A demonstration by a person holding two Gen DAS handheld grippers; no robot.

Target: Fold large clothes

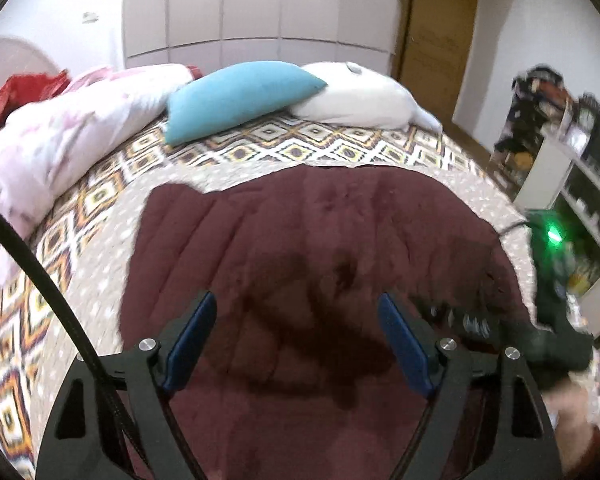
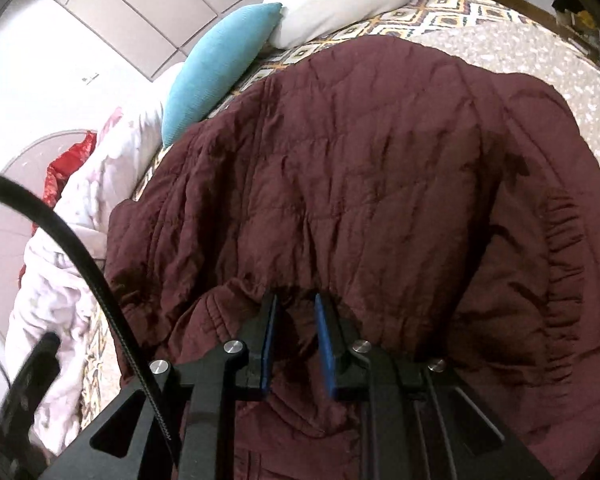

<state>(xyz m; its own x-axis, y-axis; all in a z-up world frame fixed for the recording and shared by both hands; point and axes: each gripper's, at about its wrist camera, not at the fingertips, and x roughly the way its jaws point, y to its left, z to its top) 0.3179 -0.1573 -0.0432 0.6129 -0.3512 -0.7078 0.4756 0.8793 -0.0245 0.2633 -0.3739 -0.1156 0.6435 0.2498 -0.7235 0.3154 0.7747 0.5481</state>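
Honestly there's no readable text in either view. No words, logos, brand marks or numbers that I can make out. The quilted maroon puffer jacket [image 2: 340, 160] shows no tag or print on the side facing up. The cluttered white shelf unit [image 1: 572, 184] at the right edge of the left wrist view has stuff on it that might carry labels, but it's way too blurry and small to read. The glowing green light [image 1: 553, 236] nearby is just a light, no digits or symbol I can tell.
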